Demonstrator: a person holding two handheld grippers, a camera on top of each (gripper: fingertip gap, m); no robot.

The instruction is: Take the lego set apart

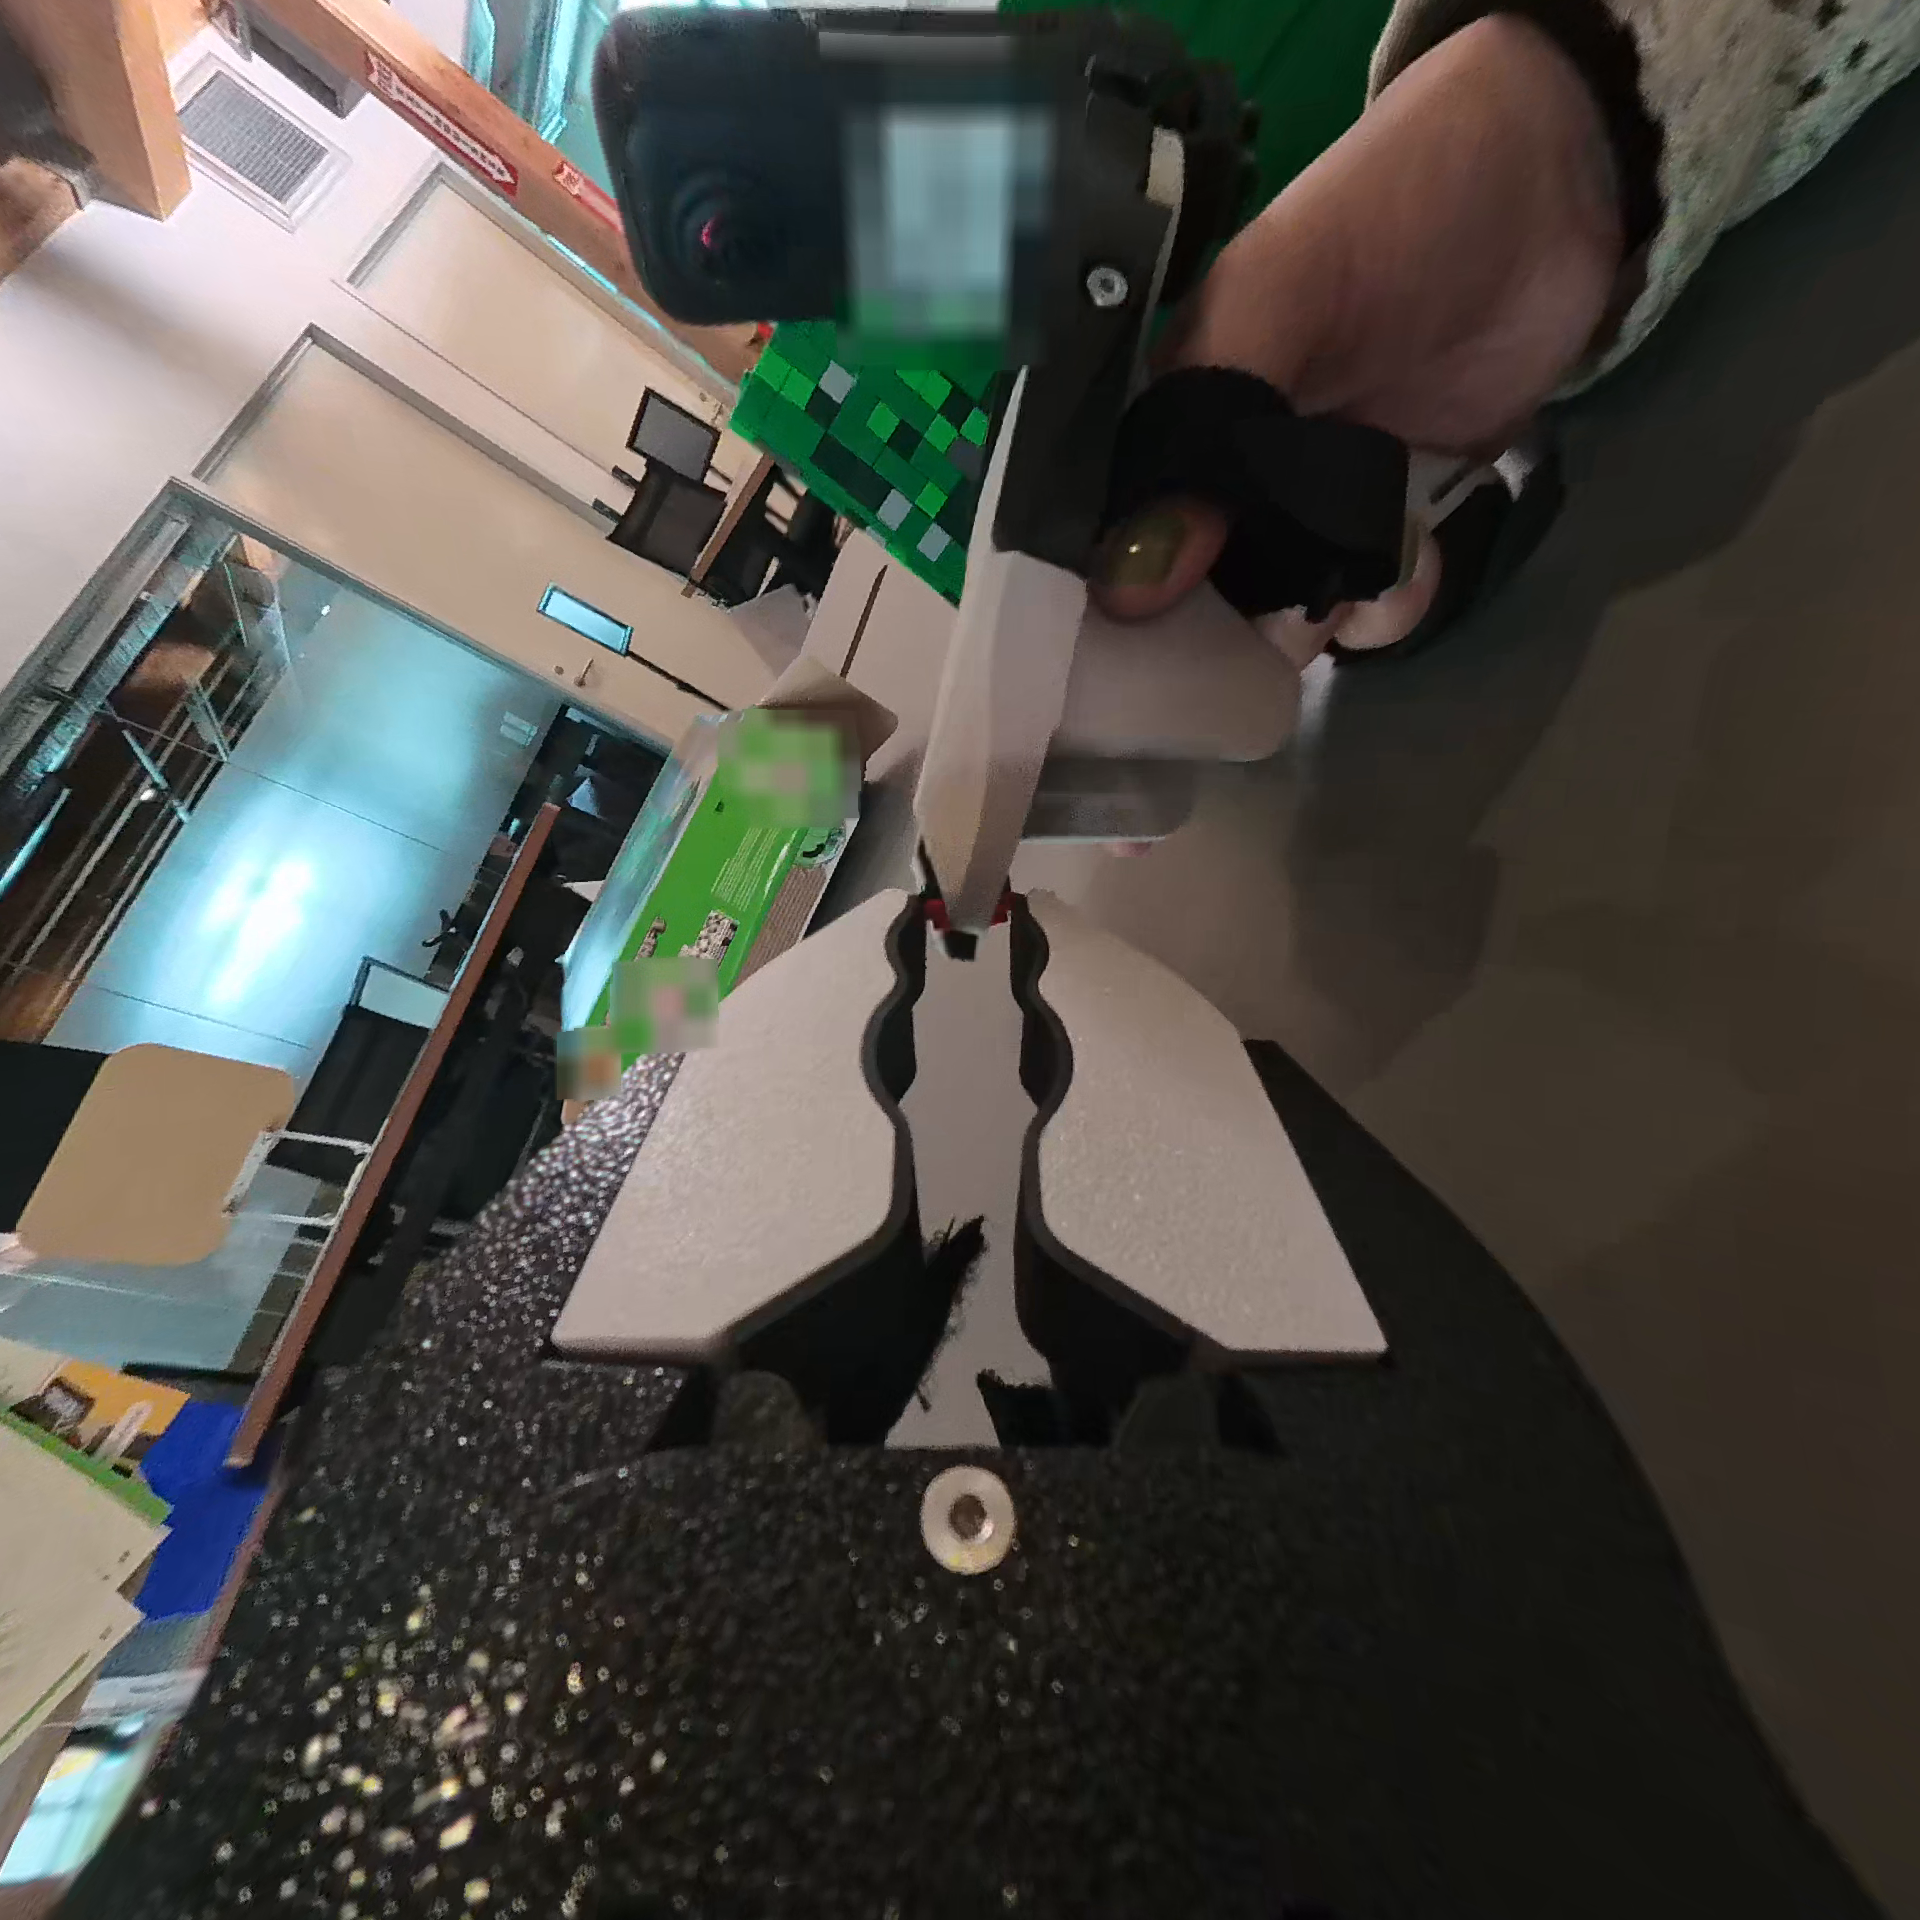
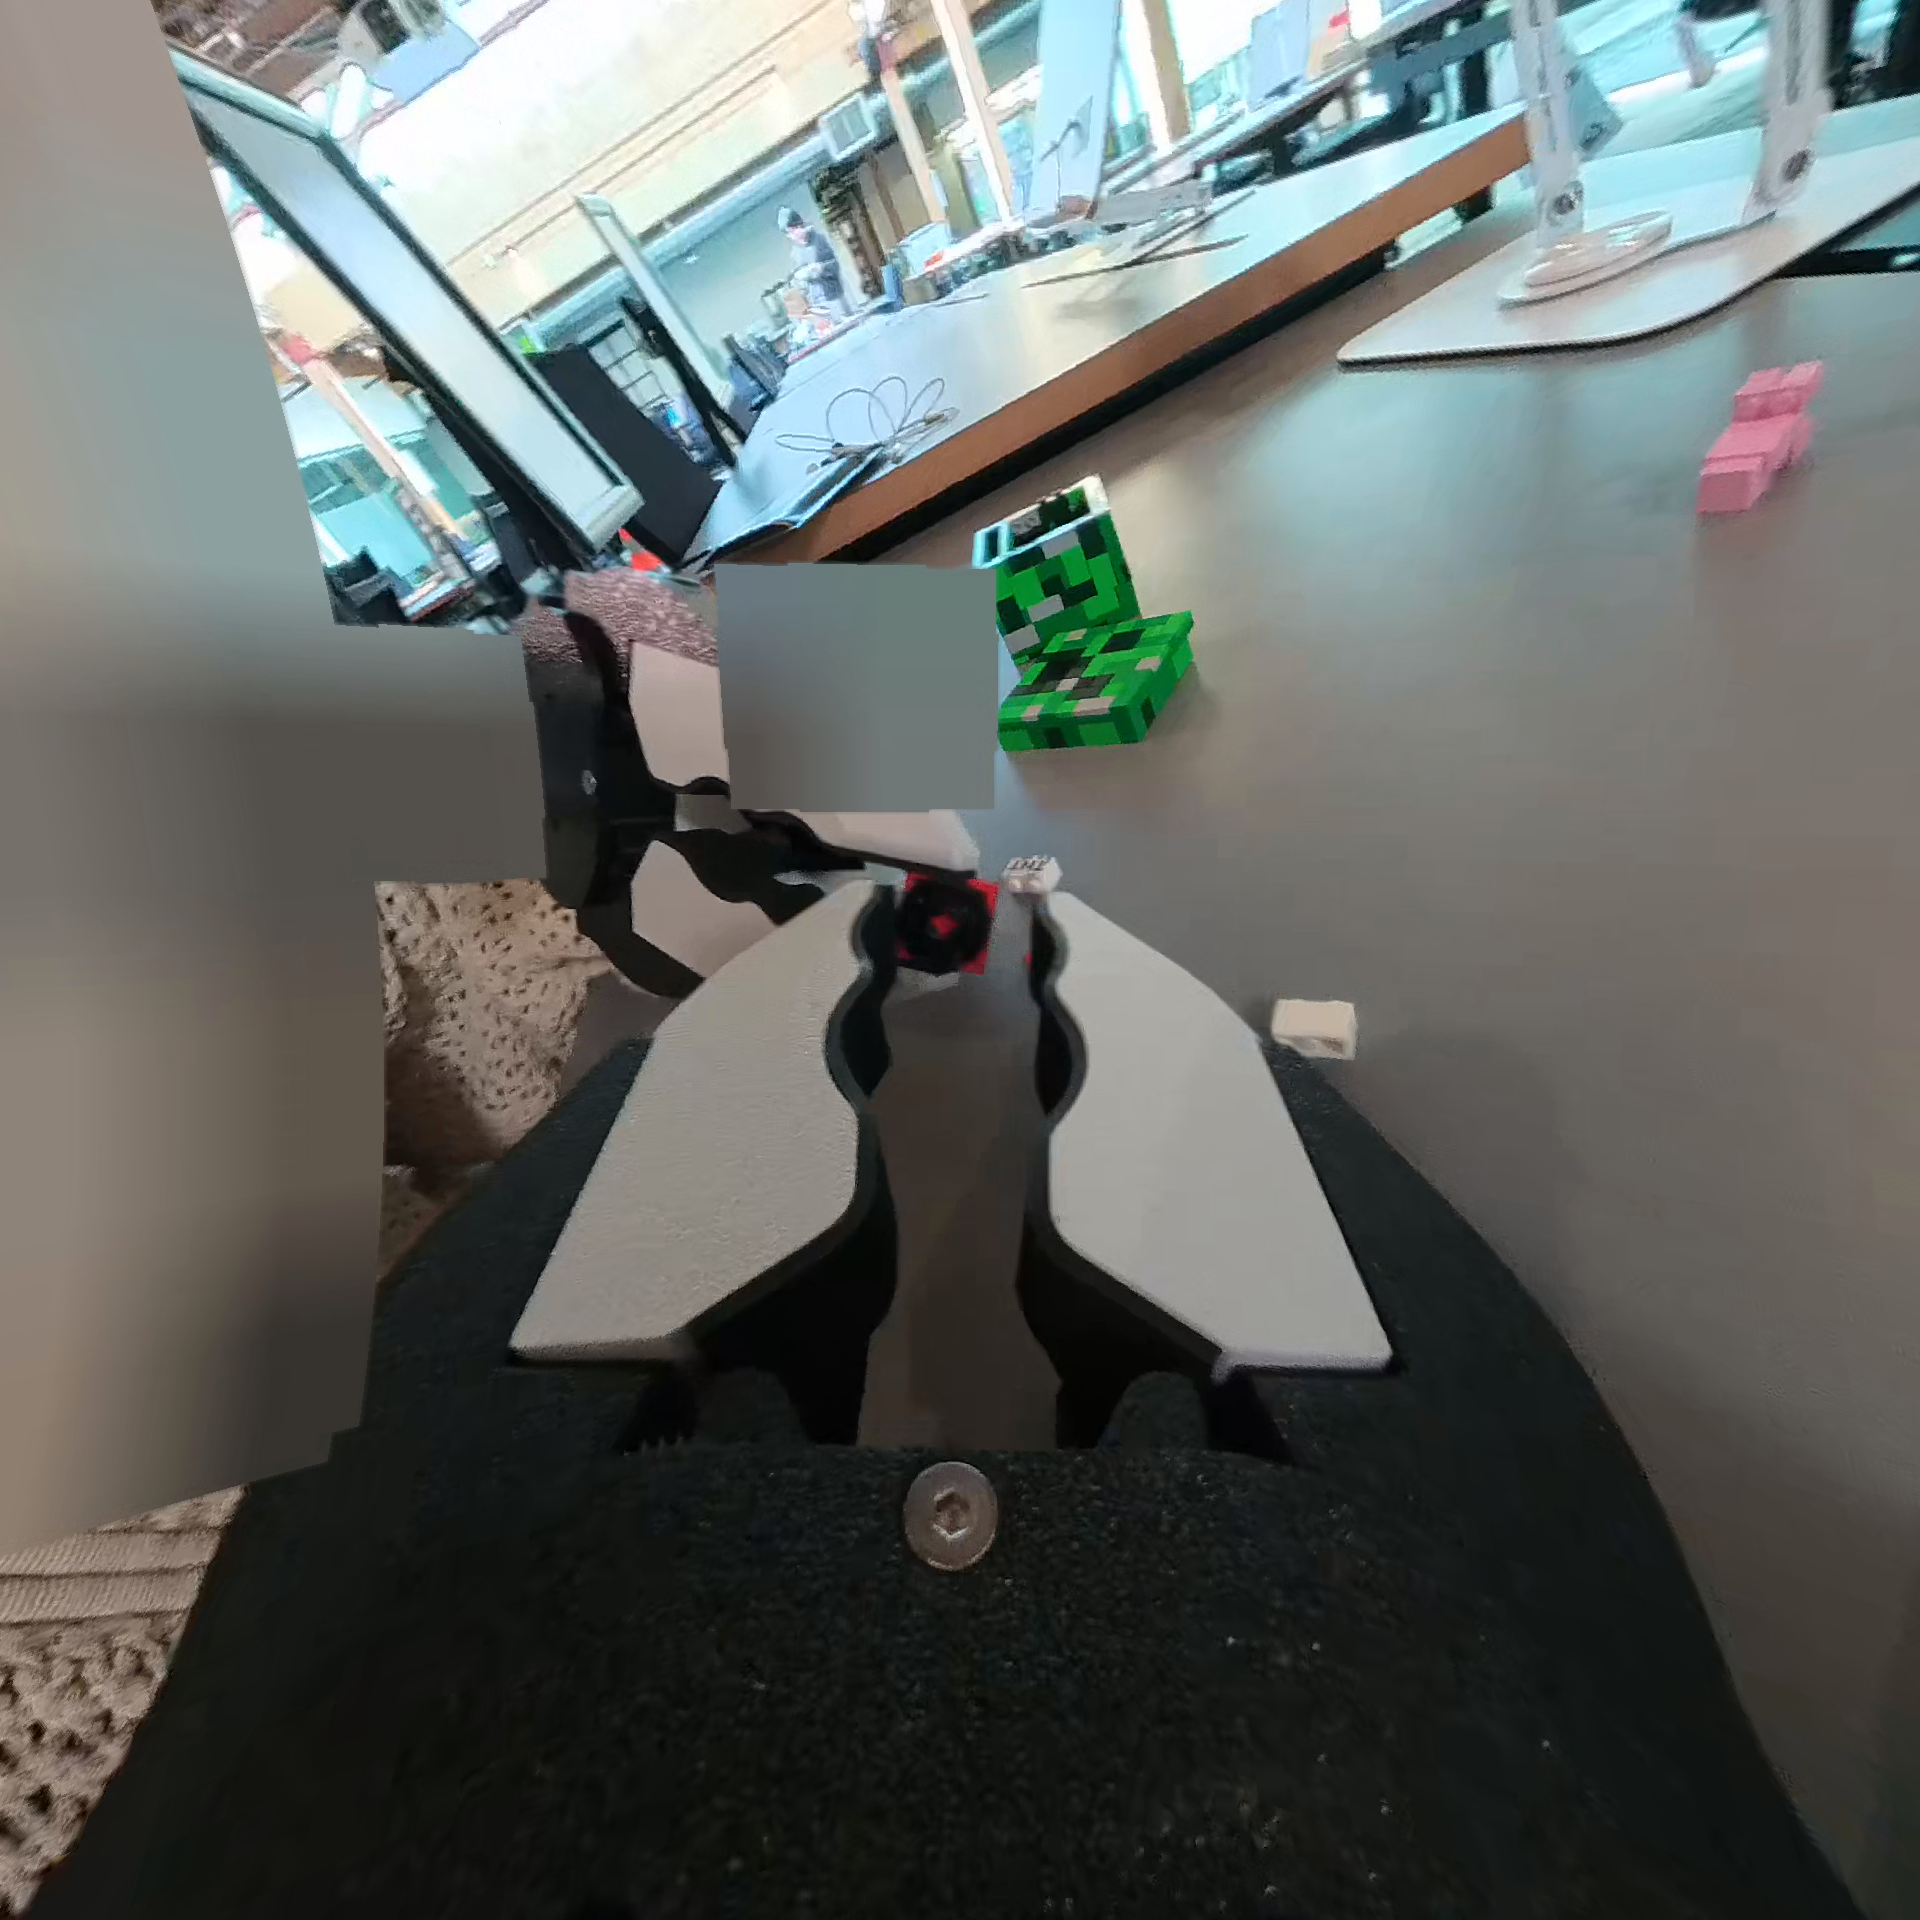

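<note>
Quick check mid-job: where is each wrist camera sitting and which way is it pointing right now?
Left wrist view: on the left gripper, tilted, facing the right gripper, the person's hand, the green box.
Right wrist view: on the right gripper, facing across the grey table to the green brick blocks; left gripper, knit sleeve.
Shared: red-and-black lego piece gripped by both.

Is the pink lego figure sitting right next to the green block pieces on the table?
No, the pink lego figure stands alone far right on the table, well apart from the green block pieces.
</note>
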